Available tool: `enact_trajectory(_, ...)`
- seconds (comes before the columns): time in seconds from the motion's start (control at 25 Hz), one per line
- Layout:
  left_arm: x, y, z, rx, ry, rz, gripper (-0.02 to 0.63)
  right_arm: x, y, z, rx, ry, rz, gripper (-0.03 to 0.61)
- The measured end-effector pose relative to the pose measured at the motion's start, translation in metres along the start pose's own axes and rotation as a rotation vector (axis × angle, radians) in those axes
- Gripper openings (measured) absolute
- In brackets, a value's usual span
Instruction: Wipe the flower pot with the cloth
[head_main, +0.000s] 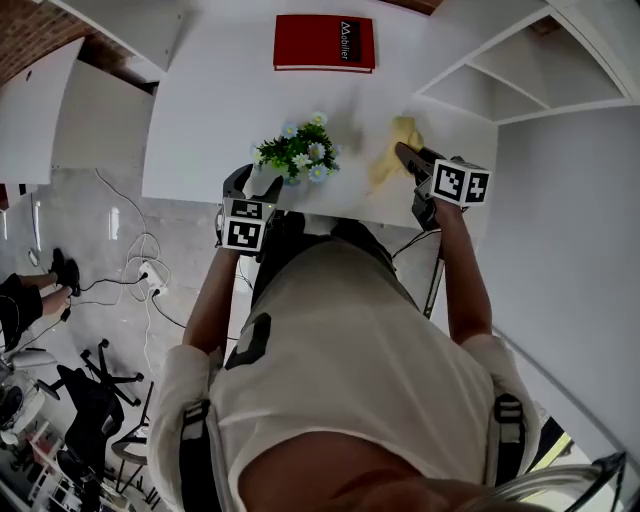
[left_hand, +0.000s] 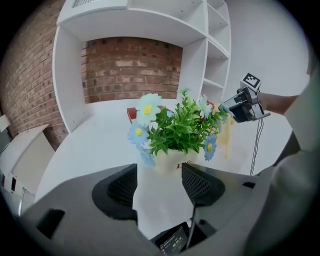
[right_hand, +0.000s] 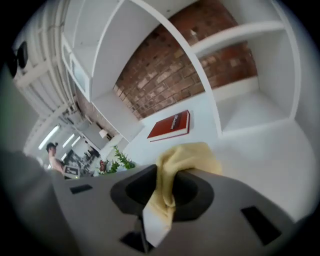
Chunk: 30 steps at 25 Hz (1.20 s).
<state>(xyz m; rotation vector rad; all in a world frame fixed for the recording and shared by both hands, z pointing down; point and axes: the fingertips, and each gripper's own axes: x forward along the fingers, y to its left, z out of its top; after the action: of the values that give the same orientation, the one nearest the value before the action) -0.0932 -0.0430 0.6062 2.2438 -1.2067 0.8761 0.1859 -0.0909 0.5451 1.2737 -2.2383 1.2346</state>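
A small cream flower pot with green leaves and pale blue and white flowers stands near the front edge of the white desk. My left gripper hangs just short of the pot and is open. Its pads have only bare desk between them, and the pot stands a little beyond their tips. To the right of the plant my right gripper is shut on a yellow cloth. The cloth is pinched between its jaws and bunches up past them. The left gripper view shows the right gripper raised beside the flowers.
A red book lies flat at the back of the desk. White shelving stands on the right, in front of a brick wall. Cables and office chairs are on the floor to the left, below the desk edge.
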Motion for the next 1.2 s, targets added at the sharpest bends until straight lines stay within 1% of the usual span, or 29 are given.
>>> enact_trajectory(0.04,-0.001,0.0,0.004,-0.003,-0.01,-0.002,0.284,-0.009,0.0,0.01,-0.067,-0.009,-0.033,0.078)
enact_trajectory(0.12,-0.004,0.0,0.011,0.001,-0.03,-0.002,0.279,-0.018,-0.001,0.022,-0.167,-0.024,-0.076,0.08)
enact_trajectory(0.16,-0.004,-0.001,0.013,0.008,-0.036,-0.003,0.277,-0.017,-0.002,0.021,-0.202,-0.018,-0.086,0.081)
enact_trajectory(0.24,-0.003,-0.005,0.014,0.024,-0.035,-0.014,0.273,-0.002,-0.011,0.002,-0.232,0.044,-0.102,0.097)
enact_trajectory(0.28,-0.002,-0.008,0.013,0.03,-0.031,-0.026,0.269,0.008,-0.02,-0.014,-0.231,0.093,-0.122,0.135)
enact_trajectory(0.32,-0.001,-0.011,0.012,0.034,-0.026,-0.039,0.264,0.017,-0.032,-0.03,-0.231,0.144,-0.159,0.203)
enact_trajectory(0.36,-0.001,-0.015,0.011,0.034,-0.021,-0.051,0.264,0.023,-0.044,-0.044,-0.238,0.185,-0.206,0.236)
enact_trajectory(0.4,-0.002,-0.017,0.011,0.03,-0.019,-0.058,0.258,0.025,-0.052,-0.053,-0.253,0.208,-0.252,0.252)
enact_trajectory(0.44,-0.004,-0.017,0.011,0.025,-0.021,-0.061,0.247,0.024,-0.055,-0.058,-0.269,0.21,-0.289,0.289)
enact_trajectory(0.48,-0.007,-0.015,0.01,0.017,-0.026,-0.057,0.219,0.022,-0.055,-0.059,-0.279,0.197,-0.31,0.304)
enact_trajectory(0.56,-0.014,-0.008,0.009,-0.001,-0.041,-0.038,0.093,0.014,-0.047,-0.055,-0.276,0.147,-0.315,0.31)
enact_trajectory(0.6,-0.017,-0.004,0.009,-0.009,-0.045,-0.029,0.053,0.01,-0.041,-0.05,-0.266,0.115,-0.31,0.31)
enact_trajectory(0.64,-0.021,-0.001,0.009,-0.015,-0.047,-0.024,0.03,0.004,-0.033,-0.044,-0.251,0.079,-0.299,0.31)
enact_trajectory(0.68,-0.023,0.001,0.009,-0.02,-0.052,-0.023,0.024,-0.002,-0.023,-0.036,-0.234,0.04,-0.277,0.307)
enact_trajectory(0.72,-0.026,0.003,0.01,-0.026,-0.061,-0.027,0.021,-0.008,-0.008,-0.029,-0.214,0.003,-0.237,0.287)
enact_trajectory(0.76,-0.029,0.004,0.012,-0.032,-0.077,-0.035,0.021,-0.012,0.011,-0.023,-0.192,-0.03,-0.174,0.25)
enact_trajectory(0.8,-0.033,0.004,0.015,-0.041,-0.1,-0.052,0.021,-0.015,0.035,-0.019,-0.164,-0.059,-0.092,0.173)
enact_trajectory(0.84,-0.038,0.003,0.018,-0.055,-0.127,-0.076,0.021,-0.017,0.059,-0.017,-0.13,-0.082,0.0,0.078)
enact_trajectory(0.88,-0.042,0.001,0.022,-0.074,-0.152,-0.103,0.021,-0.018,0.083,-0.017,-0.094,-0.099,0.091,0.011)
enact_trajectory(0.92,-0.045,-0.001,0.024,-0.095,-0.17,-0.127,0.021,-0.017,0.105,-0.018,-0.063,-0.108,0.169,0.011)
enact_trajectory(0.96,-0.048,-0.002,0.025,-0.111,-0.182,-0.146,0.021,-0.016,0.123,-0.02,-0.041,-0.11,0.229,0.011)
enact_trajectory(1.0,-0.05,-0.002,0.026,-0.12,-0.192,-0.161,0.021,-0.014,0.137,-0.023,-0.032,-0.107,0.27,0.011)
enact_trajectory(1.08,-0.055,-0.002,0.027,-0.121,-0.205,-0.184,0.021,-0.008,0.161,-0.031,-0.035,-0.092,0.314,0.011)
enact_trajectory(1.2,-0.058,-0.001,0.024,-0.111,-0.203,-0.208,0.021,0.002,0.188,-0.052,-0.019,-0.054,0.35,0.011)
